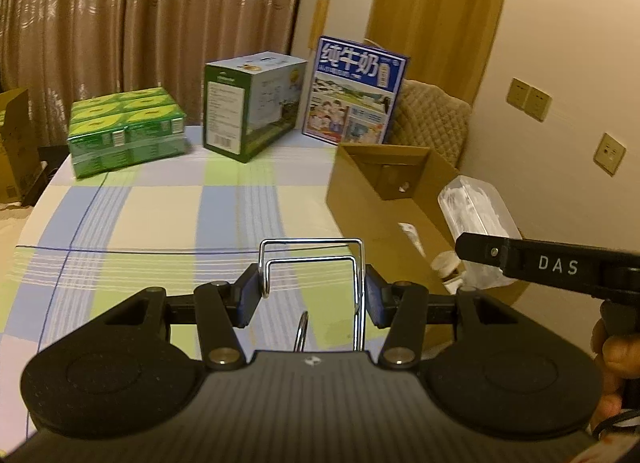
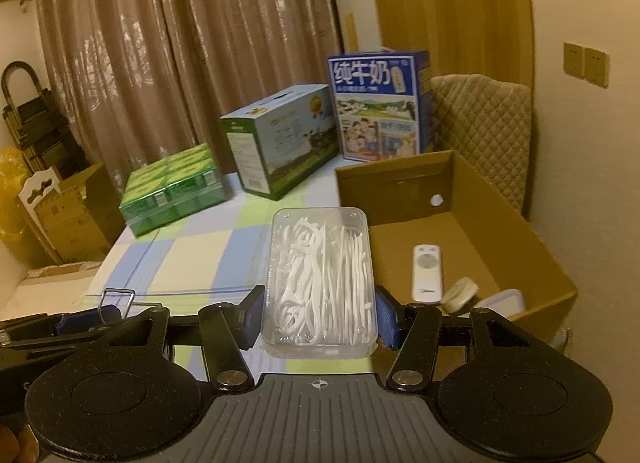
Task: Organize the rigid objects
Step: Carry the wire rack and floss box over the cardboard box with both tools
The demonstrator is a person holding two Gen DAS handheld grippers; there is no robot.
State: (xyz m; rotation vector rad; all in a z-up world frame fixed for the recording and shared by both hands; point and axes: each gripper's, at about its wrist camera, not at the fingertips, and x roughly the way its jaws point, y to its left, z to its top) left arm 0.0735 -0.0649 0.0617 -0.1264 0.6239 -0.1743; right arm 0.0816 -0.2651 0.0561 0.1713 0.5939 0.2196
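Checked tablecloth [image 1: 160, 215], curtains behind | left gripper [image 1: 311, 295] pinches stiff, light wire rack [image 1: 312, 259] above near table | right gripper [image 2: 318, 317] squeezes clear box [image 2: 320, 283] by its sides: light, slippery | cardboard box [image 2: 500, 199] right.

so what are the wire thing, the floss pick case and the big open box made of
Wire rack: looks like bright chromed metal, thin bent rod with sharp glints.
Floss pick case: clear glossy plastic, probably rigid; white picks show through.
Open box: plain brown matte cardboard, folded walls and a punched hole.
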